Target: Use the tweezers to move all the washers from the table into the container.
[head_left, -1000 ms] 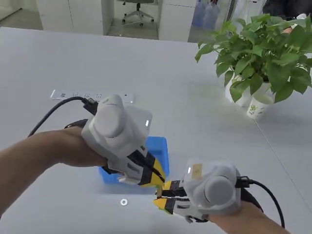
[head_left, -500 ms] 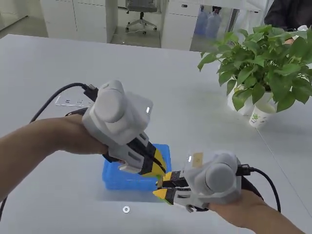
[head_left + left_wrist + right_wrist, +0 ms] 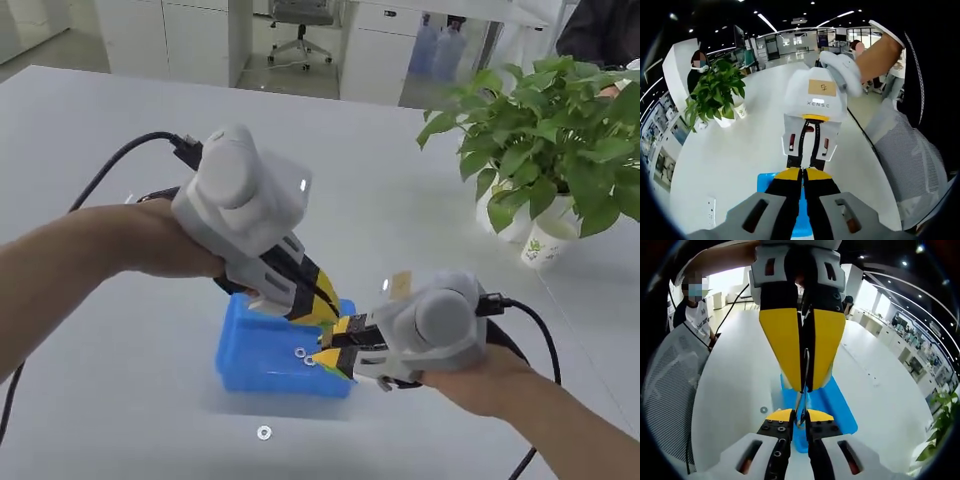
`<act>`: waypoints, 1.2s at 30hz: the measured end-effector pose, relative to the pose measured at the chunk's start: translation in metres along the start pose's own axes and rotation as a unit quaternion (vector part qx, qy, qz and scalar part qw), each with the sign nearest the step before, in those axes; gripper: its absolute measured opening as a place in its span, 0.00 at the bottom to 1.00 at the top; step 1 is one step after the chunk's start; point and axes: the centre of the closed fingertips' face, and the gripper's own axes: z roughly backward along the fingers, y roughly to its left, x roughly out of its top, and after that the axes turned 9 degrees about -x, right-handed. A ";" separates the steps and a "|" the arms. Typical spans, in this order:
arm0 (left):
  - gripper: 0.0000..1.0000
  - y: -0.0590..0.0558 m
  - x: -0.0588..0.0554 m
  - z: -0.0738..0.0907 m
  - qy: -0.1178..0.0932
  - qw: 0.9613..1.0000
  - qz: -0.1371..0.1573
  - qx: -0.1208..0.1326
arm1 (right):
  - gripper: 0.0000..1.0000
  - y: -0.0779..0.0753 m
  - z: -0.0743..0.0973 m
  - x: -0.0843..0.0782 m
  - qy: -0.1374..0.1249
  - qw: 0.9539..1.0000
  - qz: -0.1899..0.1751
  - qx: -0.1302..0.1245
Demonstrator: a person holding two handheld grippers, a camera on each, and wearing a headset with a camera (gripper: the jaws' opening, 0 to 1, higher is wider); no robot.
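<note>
A lone washer (image 3: 263, 432) lies on the pale grey table (image 3: 90, 120), just in front of the blue container (image 3: 245, 350), in which two more washers (image 3: 300, 352) rest on the floor near its right end. Above that end, the right gripper (image 3: 330, 358) and the left gripper (image 3: 325, 308) meet tip to tip. The left, reaching in from the far side, has its yellow jaws clamped on the tweezers (image 3: 803, 365). The right gripper view shows the slim steel tool running down from those jaws into the right gripper's own narrow jaws, which close on its lower end. A black cable (image 3: 110, 170) trails from the left gripper across the table. Further back on the right, a leafy plant (image 3: 550, 140) in a white pot (image 3: 545, 245) stands near the table's edge, well apart from the work. Beyond the table are white cabinets (image 3: 190, 35), an office chair (image 3: 298, 20) and water bottles (image 3: 445, 40) on the floor. The left gripper view takes in an open office lit by ceiling spotlights, with a person (image 3: 699, 67) behind the plant.
</note>
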 end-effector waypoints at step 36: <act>0.05 0.034 -0.065 -0.025 0.040 0.998 0.056 0.006 | 0.11 -0.006 -0.066 -0.036 0.026 0.998 -0.027 0.051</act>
